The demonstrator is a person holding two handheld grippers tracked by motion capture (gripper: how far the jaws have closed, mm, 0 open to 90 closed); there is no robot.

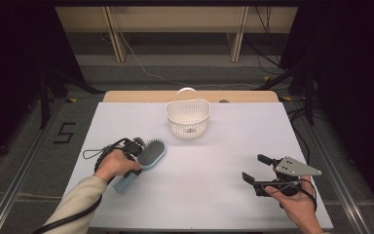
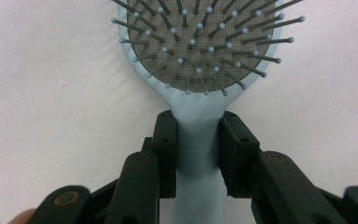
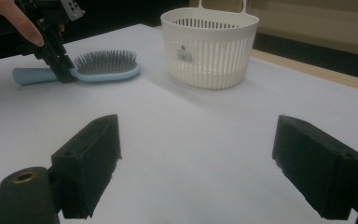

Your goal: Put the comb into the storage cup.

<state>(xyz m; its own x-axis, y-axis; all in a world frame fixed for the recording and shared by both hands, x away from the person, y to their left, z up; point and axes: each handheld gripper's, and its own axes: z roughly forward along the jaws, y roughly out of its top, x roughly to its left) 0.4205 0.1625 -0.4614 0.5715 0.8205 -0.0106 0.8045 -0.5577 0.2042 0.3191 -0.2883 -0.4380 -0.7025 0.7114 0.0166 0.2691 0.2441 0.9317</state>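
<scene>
Meanwhile left gripper (image 2: 197, 140) jaws clamp the hairbrush (image 2: 198, 70) handle; right gripper (image 3: 196, 163) jaws gape apart.

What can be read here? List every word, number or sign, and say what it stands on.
"5": black mark on the floor left of the table.
Sticker on the basket: a small dark logo and print, too small to read.
Brush: no lettering shows.
</scene>
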